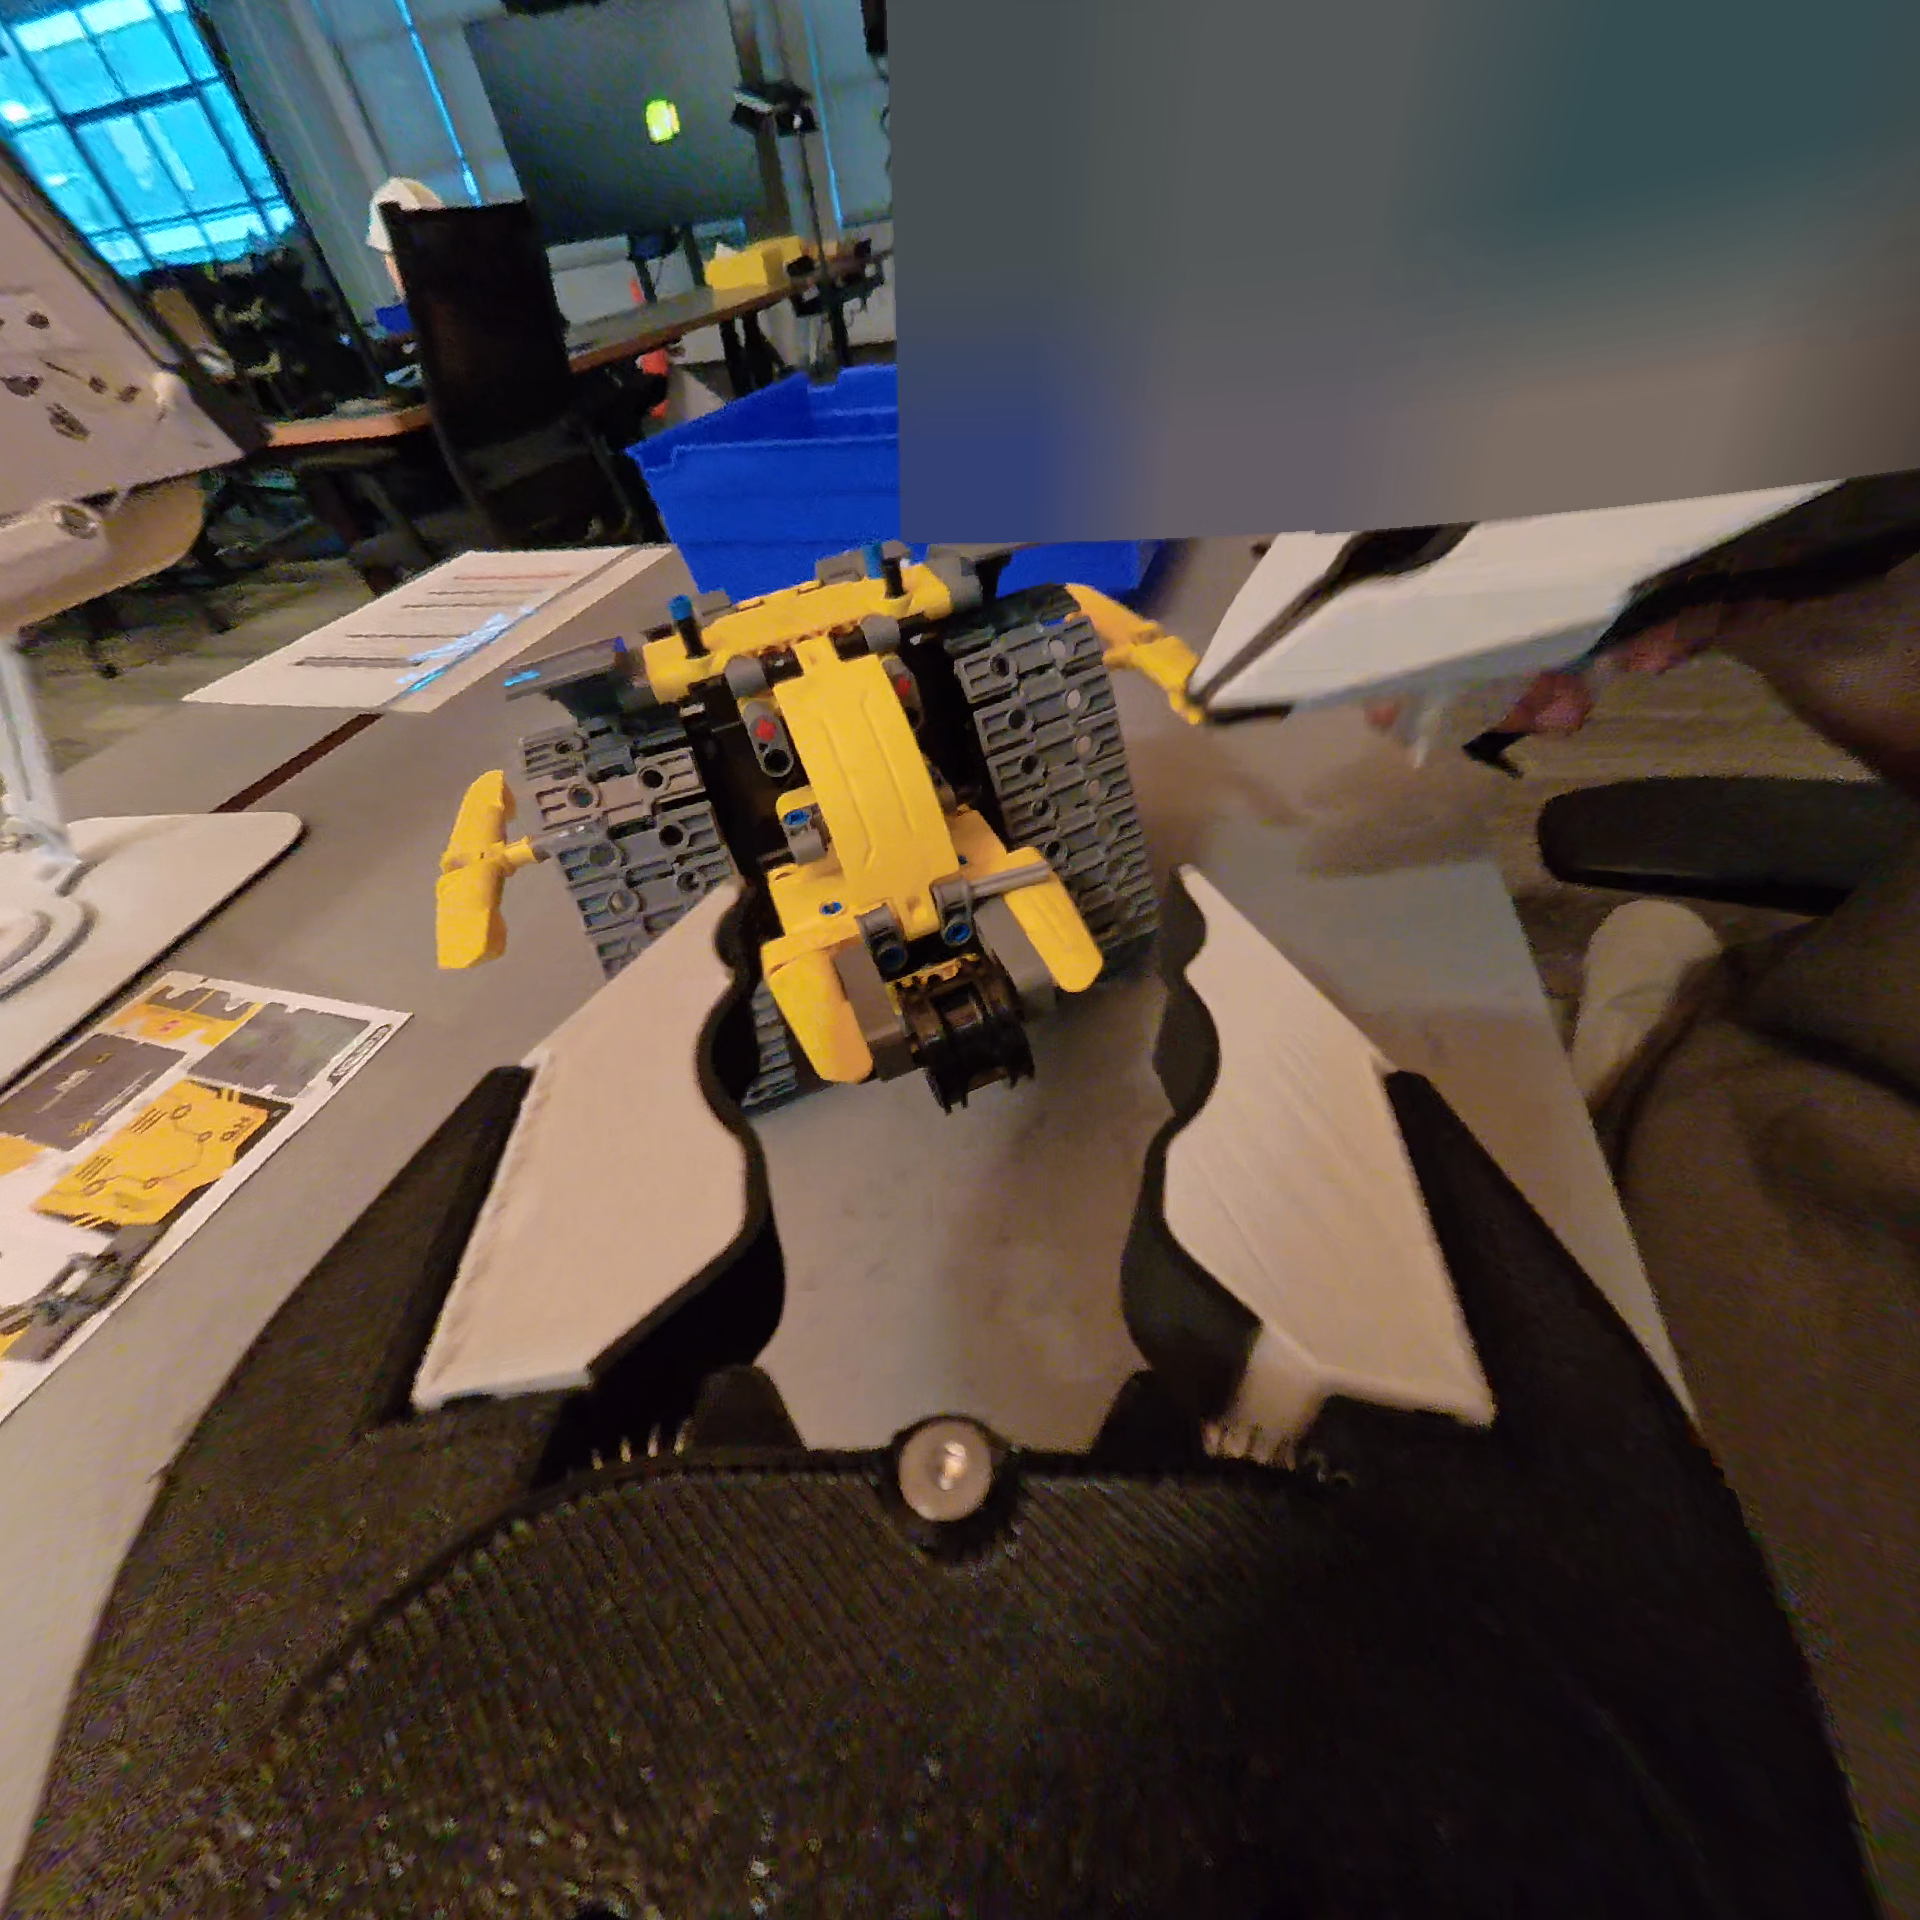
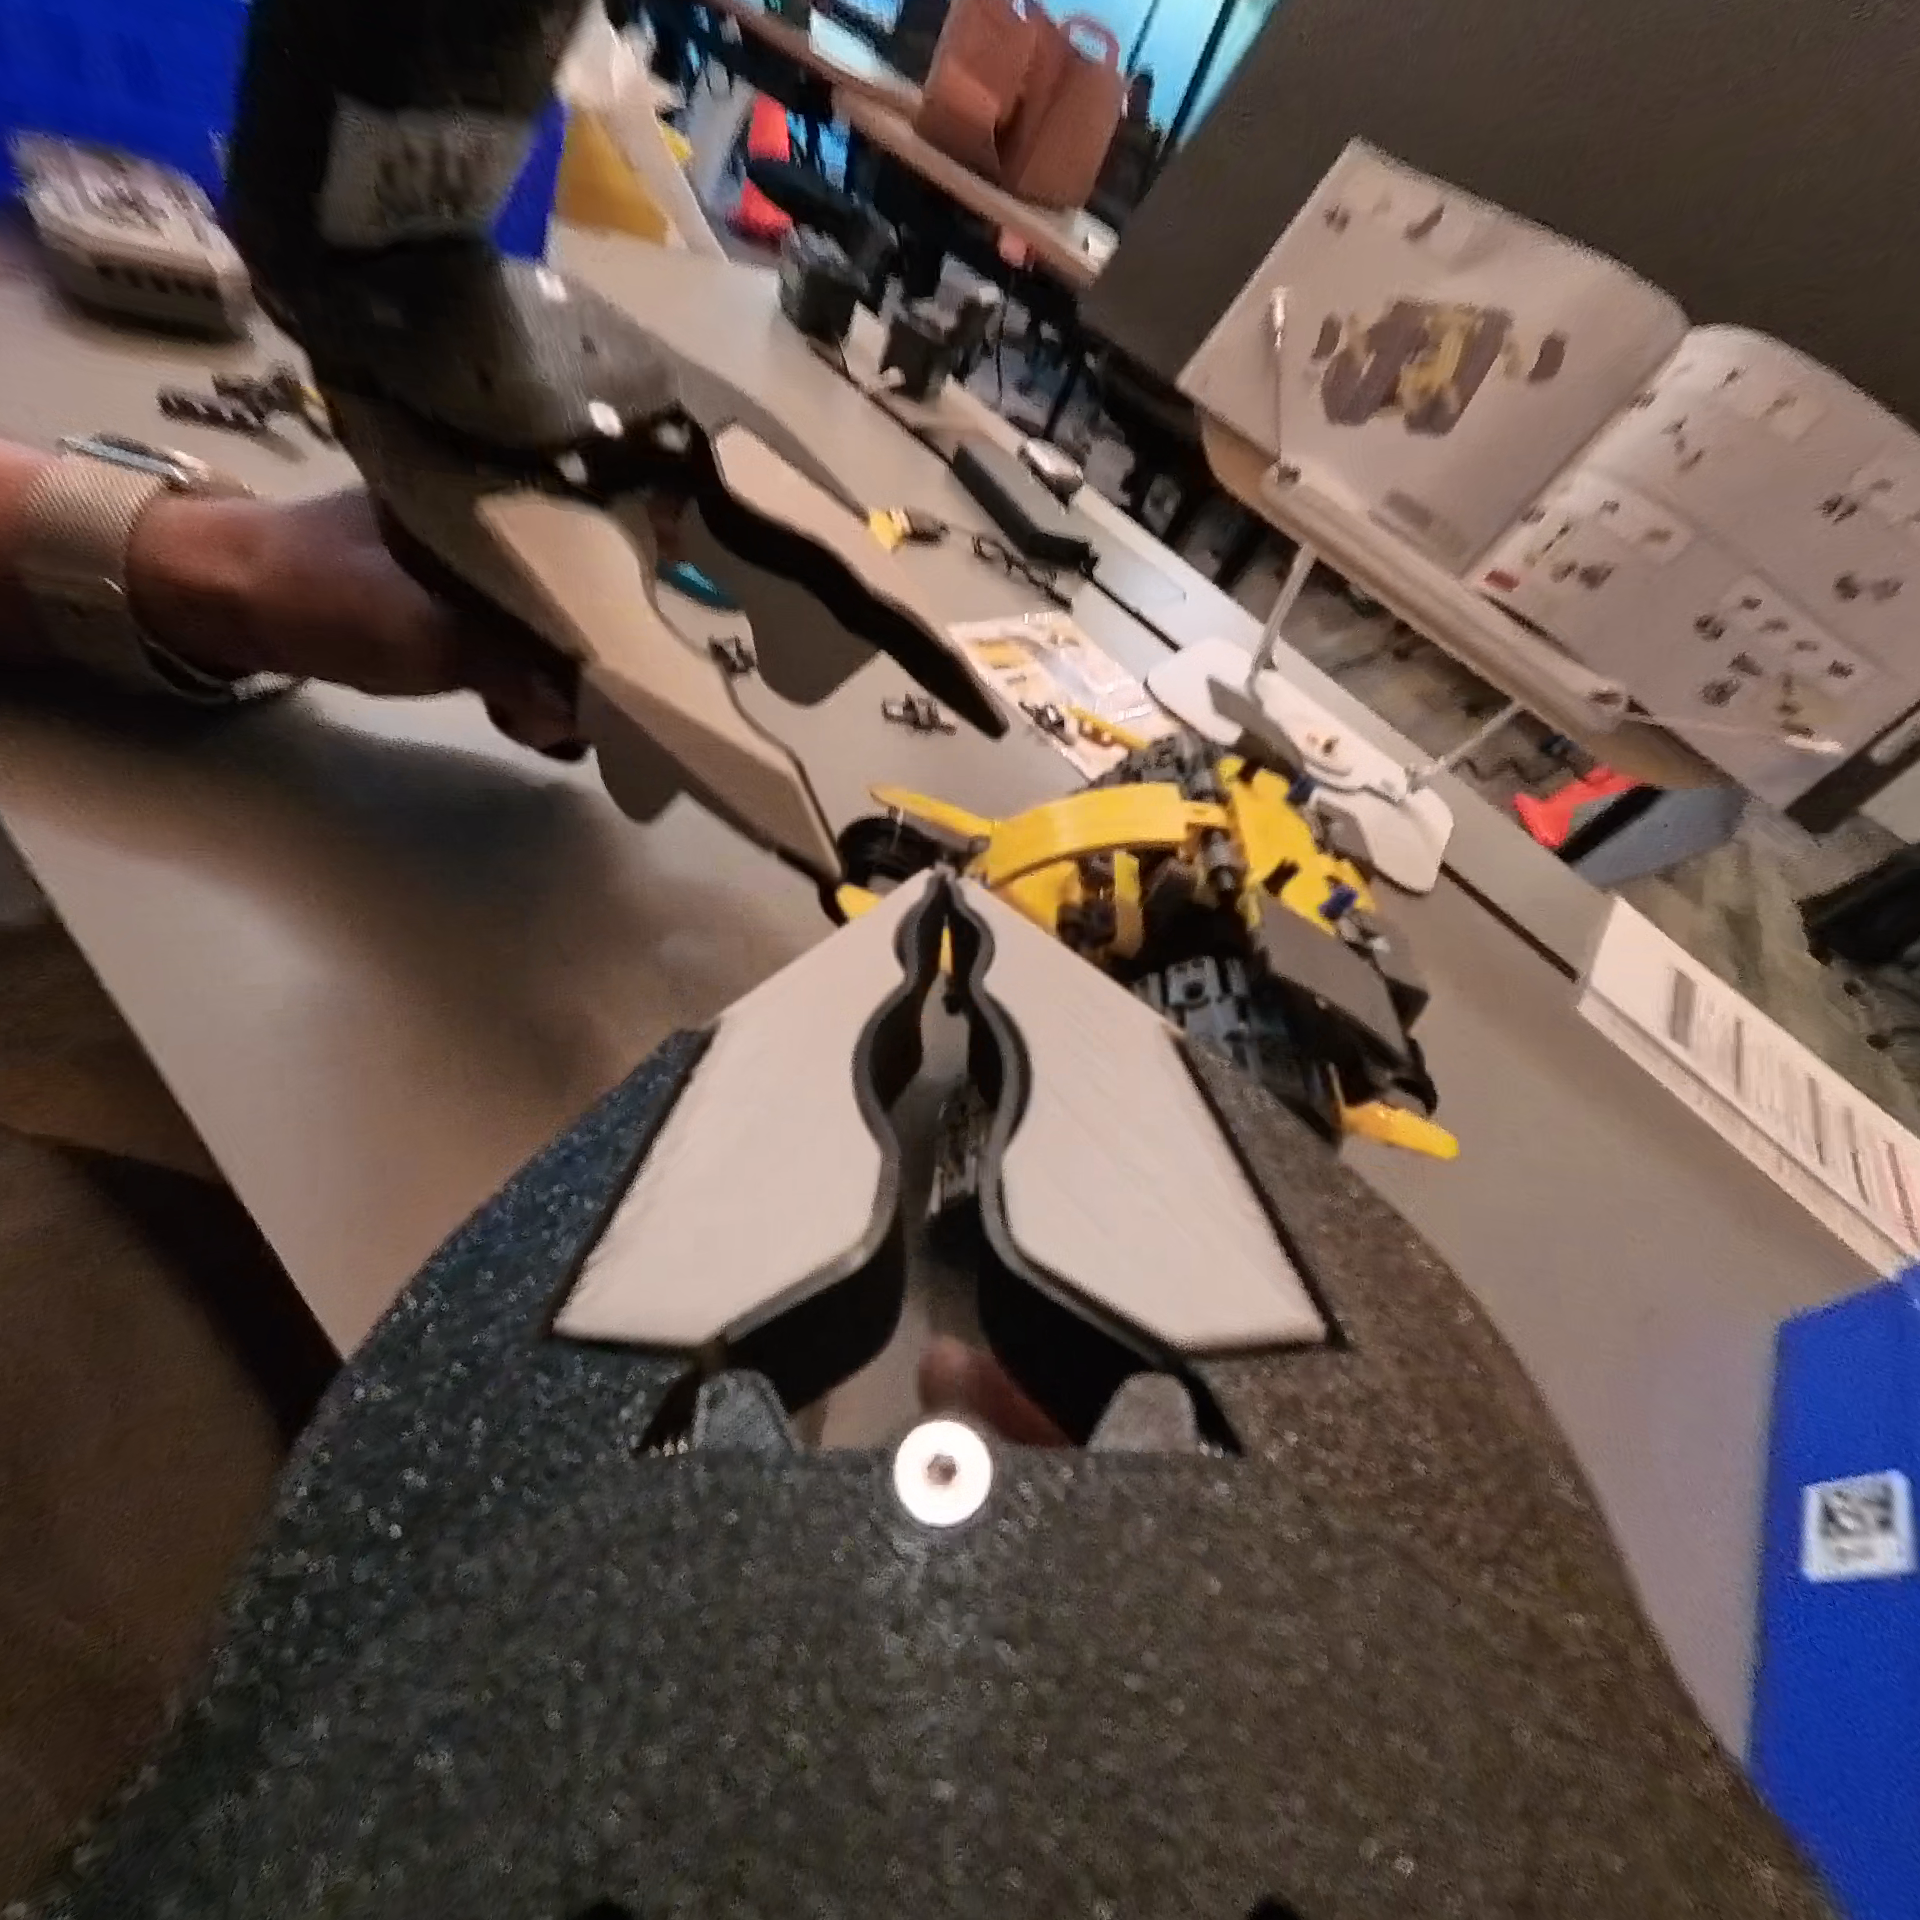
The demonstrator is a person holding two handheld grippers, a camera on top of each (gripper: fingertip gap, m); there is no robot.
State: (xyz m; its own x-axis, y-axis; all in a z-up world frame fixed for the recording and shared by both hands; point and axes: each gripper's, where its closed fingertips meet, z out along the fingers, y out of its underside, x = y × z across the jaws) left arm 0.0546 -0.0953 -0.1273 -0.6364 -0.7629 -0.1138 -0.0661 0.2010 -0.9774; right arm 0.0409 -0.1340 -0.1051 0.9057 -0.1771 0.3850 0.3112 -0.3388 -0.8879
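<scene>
A yellow and grey brick-built tracked vehicle point(image 1: 862, 790) stands on the grey table point(image 1: 312, 883). My left gripper point(image 1: 956, 894) is open around its front end. The left finger point(image 1: 644, 1039) lies against the left track, and the right finger point(image 1: 1288, 1091) stands clear of the model. In the right wrist view the vehicle point(image 2: 1195, 831) lies just beyond my right gripper point(image 2: 940, 881), whose fingers are shut. The left wrist view shows the right gripper's tips point(image 1: 1200, 707) at the yellow side piece point(image 1: 1138, 639) by the right track. The left gripper point(image 2: 914, 800) shows open at the model's black front wheel point(image 2: 883, 842).
A blue bin point(image 1: 769, 478) stands behind the vehicle. A sticker sheet point(image 1: 156, 1132), a printed paper point(image 1: 447, 634) and a white stand base point(image 1: 156, 862) lie to the left. Small loose parts point(image 2: 914, 712) are scattered on the table. An open booklet point(image 2: 1507, 416) sits on a stand.
</scene>
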